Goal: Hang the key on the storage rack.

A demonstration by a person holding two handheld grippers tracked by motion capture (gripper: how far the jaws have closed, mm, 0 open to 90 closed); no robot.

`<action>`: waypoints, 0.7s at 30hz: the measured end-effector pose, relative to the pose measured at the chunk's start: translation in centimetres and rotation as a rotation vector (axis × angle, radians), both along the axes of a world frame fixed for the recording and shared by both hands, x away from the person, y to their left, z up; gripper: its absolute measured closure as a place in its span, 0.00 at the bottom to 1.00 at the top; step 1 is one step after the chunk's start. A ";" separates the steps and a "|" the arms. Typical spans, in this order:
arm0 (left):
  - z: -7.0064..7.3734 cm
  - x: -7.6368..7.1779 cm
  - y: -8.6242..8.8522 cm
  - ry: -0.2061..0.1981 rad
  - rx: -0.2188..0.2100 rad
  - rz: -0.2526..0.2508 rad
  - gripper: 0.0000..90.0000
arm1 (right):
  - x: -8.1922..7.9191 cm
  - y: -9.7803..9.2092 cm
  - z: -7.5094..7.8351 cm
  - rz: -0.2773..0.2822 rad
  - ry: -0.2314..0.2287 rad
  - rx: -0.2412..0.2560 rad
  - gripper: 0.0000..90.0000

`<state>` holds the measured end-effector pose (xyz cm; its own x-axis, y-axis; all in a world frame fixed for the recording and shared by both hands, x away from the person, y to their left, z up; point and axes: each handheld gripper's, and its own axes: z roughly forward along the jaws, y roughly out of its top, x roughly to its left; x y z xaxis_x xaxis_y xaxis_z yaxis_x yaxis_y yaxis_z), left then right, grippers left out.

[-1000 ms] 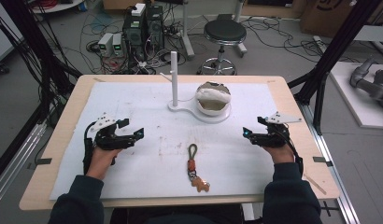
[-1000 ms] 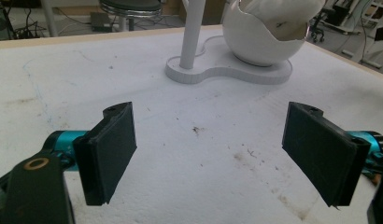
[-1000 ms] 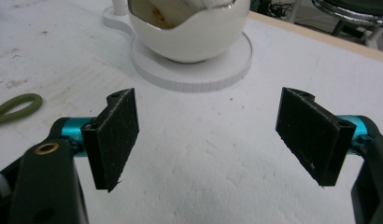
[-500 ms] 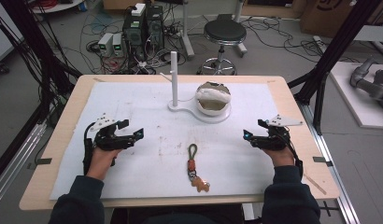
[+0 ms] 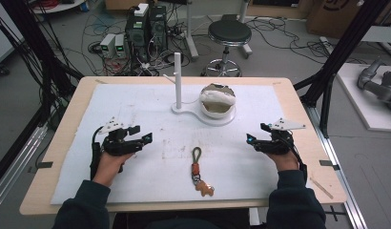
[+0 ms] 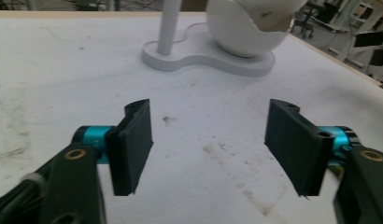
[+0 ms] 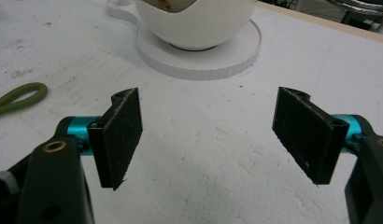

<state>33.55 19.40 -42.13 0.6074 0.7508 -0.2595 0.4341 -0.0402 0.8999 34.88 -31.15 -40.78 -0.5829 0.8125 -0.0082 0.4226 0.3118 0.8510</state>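
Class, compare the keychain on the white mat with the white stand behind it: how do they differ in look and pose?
The keychain lies flat, while the white stand has an upright post. The keychain is green, orange and tan; the stand is all white. The keychain is small and slender; the stand is broader and carries a round bowl. Both rest on the mat, untouched.
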 end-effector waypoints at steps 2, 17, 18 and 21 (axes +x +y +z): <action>0.1 -0.3 -0.7 0.013 0.000 -0.025 0.47 | -0.1 0.0 0.0 0.006 -0.003 -0.002 0.27; -1.4 -0.8 -9.7 0.075 0.140 -0.176 0.62 | -0.3 -0.3 0.0 0.007 -0.005 0.015 0.27; -1.4 -0.8 -10.3 0.071 0.160 -0.190 0.63 | -0.3 -0.3 -0.1 0.009 -0.006 0.011 0.27; -1.8 -0.6 -11.9 0.082 0.200 -0.217 0.66 | -0.3 -0.2 -0.1 0.010 -0.003 0.010 0.27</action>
